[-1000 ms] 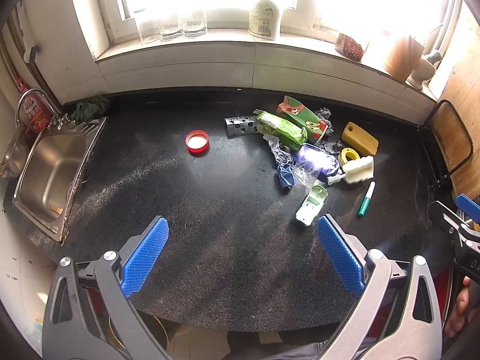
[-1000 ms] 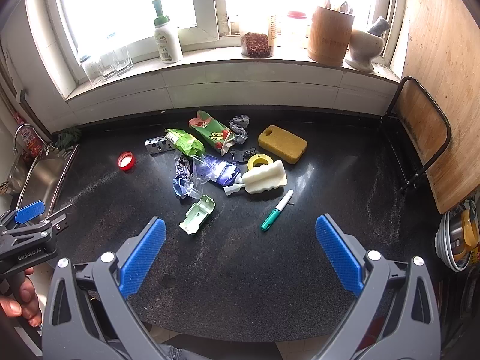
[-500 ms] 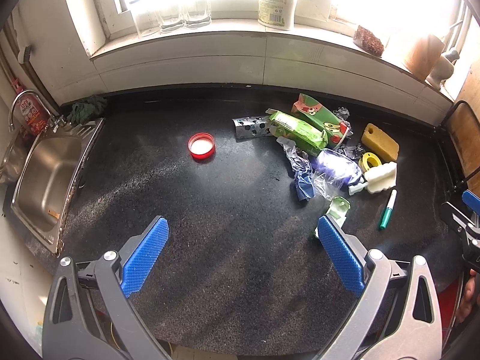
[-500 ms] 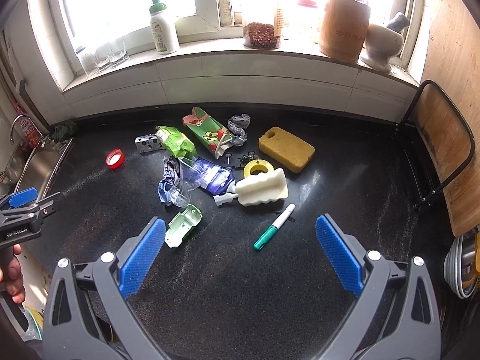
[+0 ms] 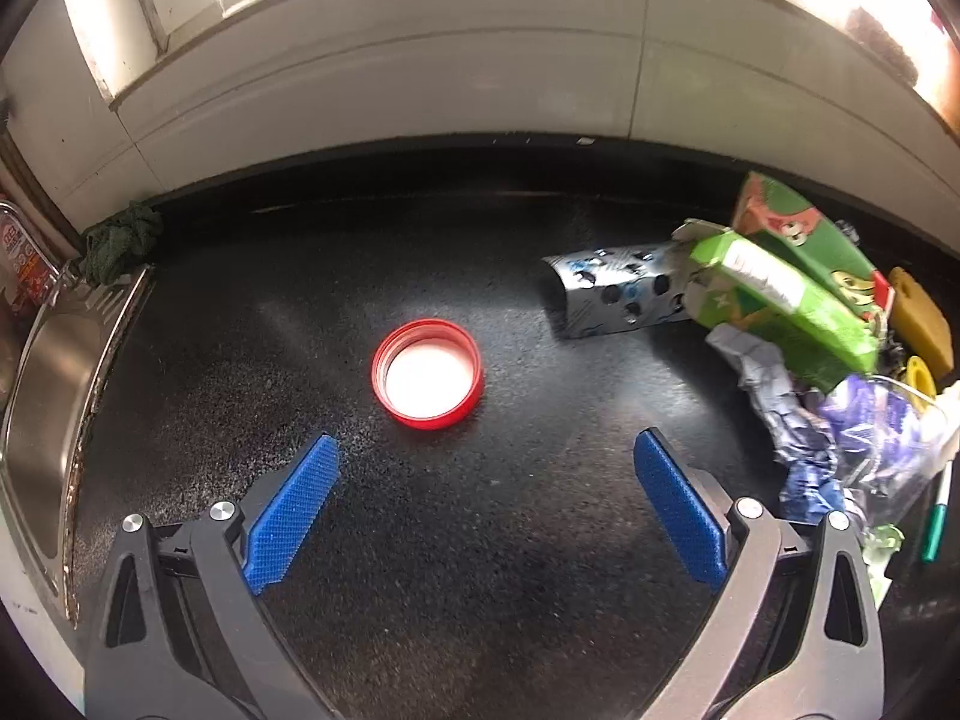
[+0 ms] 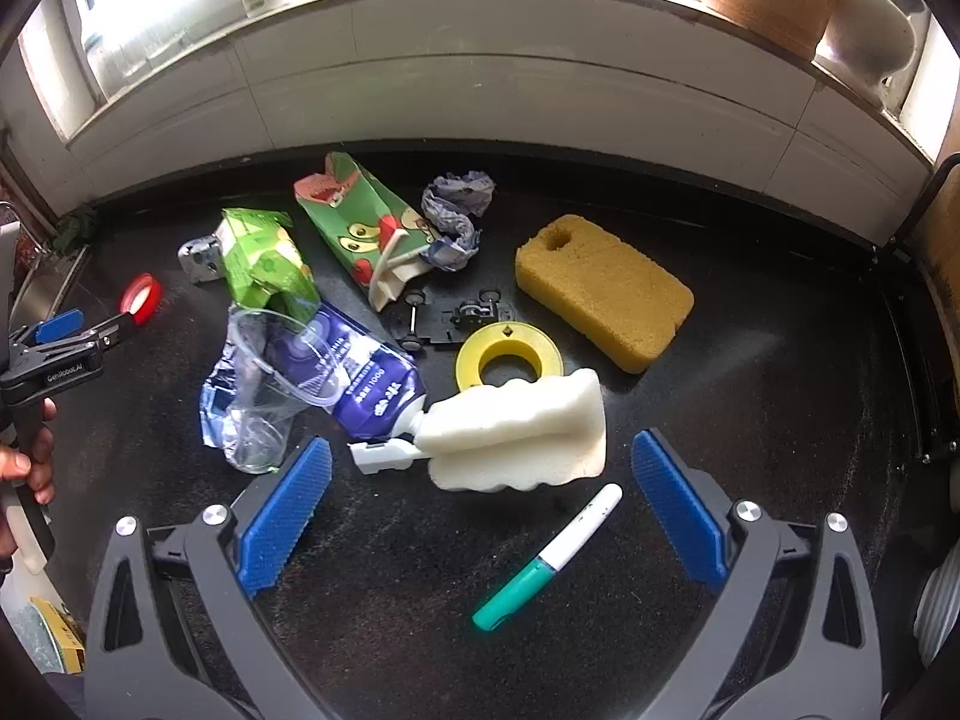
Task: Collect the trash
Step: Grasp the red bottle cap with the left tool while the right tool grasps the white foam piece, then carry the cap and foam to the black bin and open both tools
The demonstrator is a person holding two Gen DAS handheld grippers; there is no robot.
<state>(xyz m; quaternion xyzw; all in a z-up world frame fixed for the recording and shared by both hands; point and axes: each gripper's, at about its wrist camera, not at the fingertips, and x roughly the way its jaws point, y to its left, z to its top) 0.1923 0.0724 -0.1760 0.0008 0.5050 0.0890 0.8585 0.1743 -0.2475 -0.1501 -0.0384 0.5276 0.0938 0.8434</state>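
A red jar lid (image 5: 427, 373) lies open side up on the black counter (image 5: 480, 570), just ahead of my open, empty left gripper (image 5: 483, 501). To its right lie a silver spotted wrapper (image 5: 618, 299), a green carton (image 5: 780, 300) and crumpled purple wrappers (image 5: 840, 438). My right gripper (image 6: 477, 510) is open and empty, low over a white sponge brush (image 6: 516, 432) and a green marker (image 6: 549, 558). A clear plastic cup (image 6: 270, 384), a purple pouch (image 6: 354, 378), a juice carton (image 6: 360, 222) and crumpled paper (image 6: 456, 210) lie ahead. The left gripper also shows in the right wrist view (image 6: 72, 336).
A steel sink (image 5: 42, 396) lies at the left, with a green cloth (image 5: 120, 240) at its corner. A yellow sponge (image 6: 600, 288), a yellow tape ring (image 6: 509, 360) and a toy car chassis (image 6: 462, 318) lie on the counter. A tiled wall and window sill stand behind.
Both grippers have moved forward and down toward the counter. The left one has closed in on the red lid, the right one on the sponge brush and marker. Both stay open.
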